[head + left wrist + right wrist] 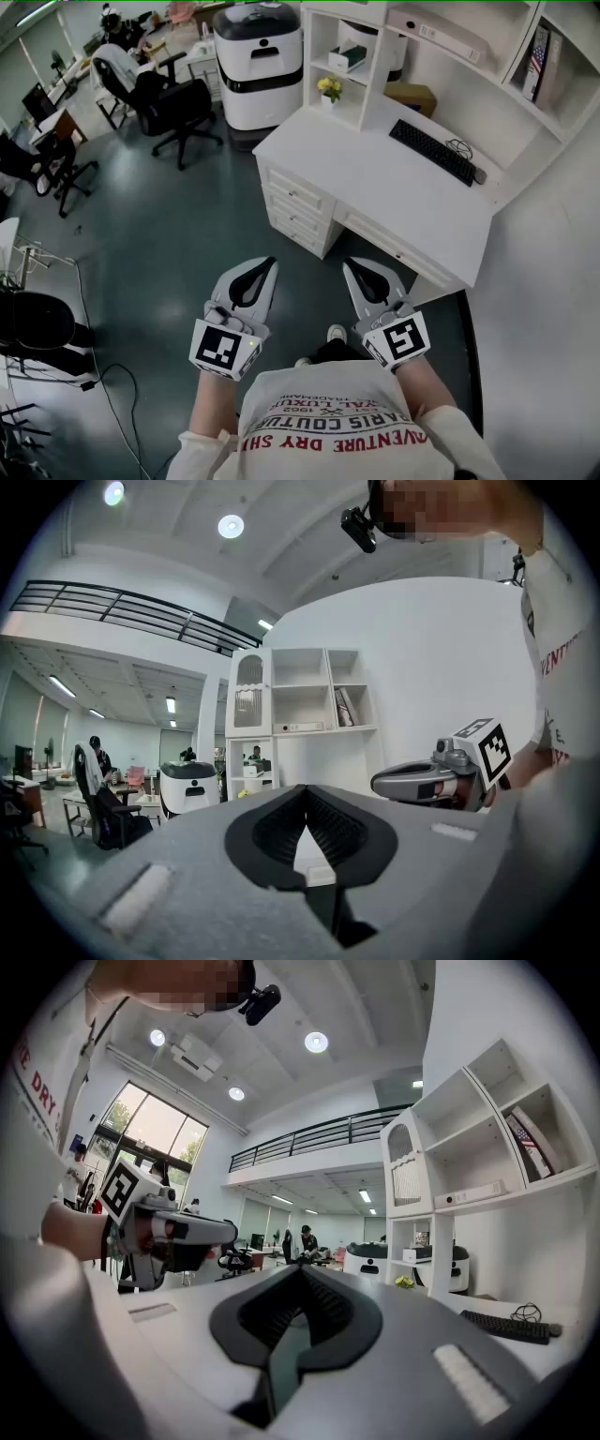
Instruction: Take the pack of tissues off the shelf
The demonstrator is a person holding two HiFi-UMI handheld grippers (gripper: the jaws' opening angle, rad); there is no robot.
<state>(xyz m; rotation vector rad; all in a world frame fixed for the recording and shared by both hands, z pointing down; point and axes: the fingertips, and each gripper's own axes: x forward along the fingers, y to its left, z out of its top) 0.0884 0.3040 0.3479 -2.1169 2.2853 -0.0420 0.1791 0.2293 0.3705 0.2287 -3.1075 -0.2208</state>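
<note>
Tissues come first: what I take to be the pack (pixel 349 58), a pale block too small to read for certain, lies in an open compartment of the shelf (pixel 317 42) at the top centre of the head view, one level above the yellow flowers (pixel 329 88). The shelf stands on the end of the white worktop (pixel 403 192) that lies toward the left of the frame. I am well apart from all of it, with bare floor between. My left tool (pixel 269 263) and my right tool (pixel 350 265) are both held level in the lower middle of the frame, each with its jaws together and nothing between them. That is my main worry. If I reach in with a closed tool, I judge the tips would only shove the pack deeper into the compartment rather than take it. Opening late is nearly as bad, since the compartment looks narrow and spread jaws could catch its side wall or the board above. A soft pack may also crumple or slide out of a shallow pinch, and if it drops it would likely land on the flowers below and tip them. Coming in low, I could knock those flowers with the tool itself. The keyboard (pixel 436 150), toward the right of the worktop, is well clear of that path, so I expect no trouble there. Taking the wrong pale thing off the shelf is also possible.
</note>
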